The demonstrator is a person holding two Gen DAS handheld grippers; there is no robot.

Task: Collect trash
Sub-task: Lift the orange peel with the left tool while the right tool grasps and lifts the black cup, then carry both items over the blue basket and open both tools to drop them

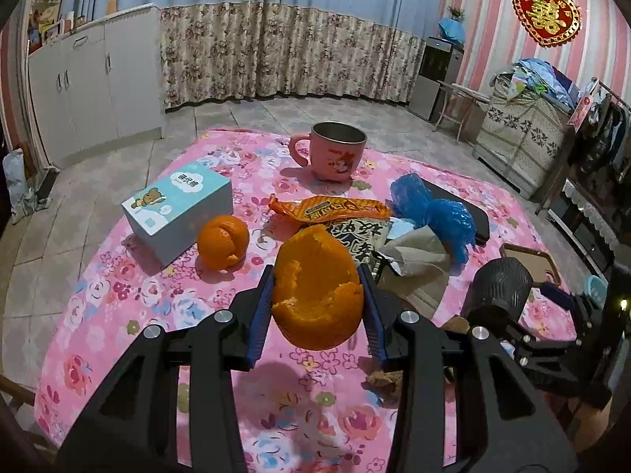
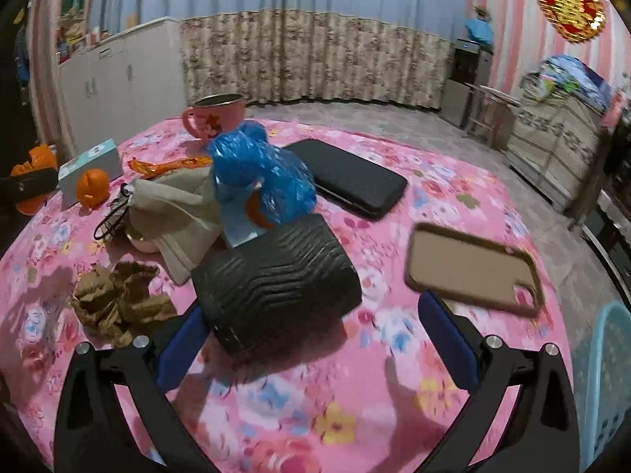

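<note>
Left wrist view shows the left gripper clamped on a large cup-shaped piece of orange peel, its blue pads pressing the rind from both sides and holding it clear above the pink floral tablecloth. Such peel is light, springy and a little slick on its waxy outside, and likely to fold or tear under a hard squeeze; the grip across the thick curved walls looks sound. More trash lies beyond on the cloth: a second curled orange peel just beside a pale blue cardboard box, an orange snack wrapper, a crumpled blue plastic bag, and in the right wrist view some crumpled brown paper. These are thin and soft, best pinched at a raised fold. The left tool points forward and slightly down over the table's near half. The right gripper hovers low over the cloth with its jaws spread wide and holding nothing; a black ribbed cylinder sits near its left finger, a tan phone case beyond its right.
</note>
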